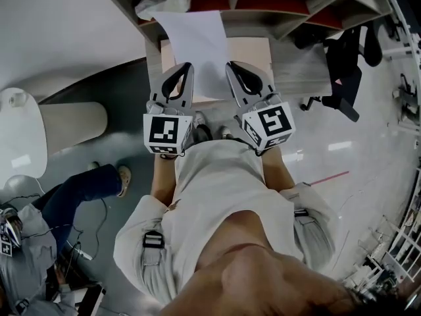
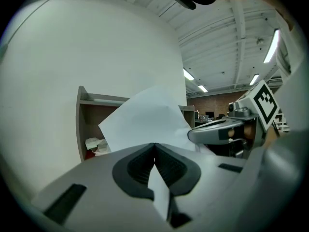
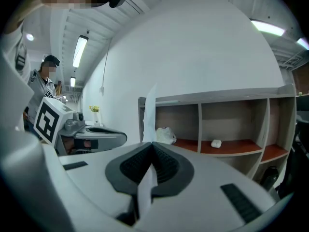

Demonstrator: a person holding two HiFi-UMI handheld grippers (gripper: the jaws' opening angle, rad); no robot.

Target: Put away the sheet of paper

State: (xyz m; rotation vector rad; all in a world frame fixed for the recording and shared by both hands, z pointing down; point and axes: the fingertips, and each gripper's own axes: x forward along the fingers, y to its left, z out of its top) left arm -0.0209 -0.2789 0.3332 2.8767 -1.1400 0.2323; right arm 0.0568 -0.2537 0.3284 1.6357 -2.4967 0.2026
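Note:
A white sheet of paper [image 1: 197, 48] hangs in the air between my two grippers, in front of an open shelf unit [image 1: 276, 12]. My left gripper [image 1: 188, 67] is shut on the sheet's lower left edge, my right gripper [image 1: 231, 66] on its lower right edge. In the left gripper view the paper [image 2: 145, 117] rises broad and slightly bent out of the shut jaws [image 2: 154, 147]. Seen from the right gripper view, the paper [image 3: 150, 112] stands almost edge-on above that gripper's tips [image 3: 153, 145], a strip of it pinched between the pads.
The shelf unit [image 3: 227, 124] has several compartments with reddish floors; one holds a crumpled white bag [image 3: 164, 135], another a small white object [image 3: 216, 143]. A tan board [image 1: 253, 50] lies on the desk [image 1: 299, 71] below. A black chair [image 1: 345, 68] stands right; a person [image 1: 39, 242] sits lower left.

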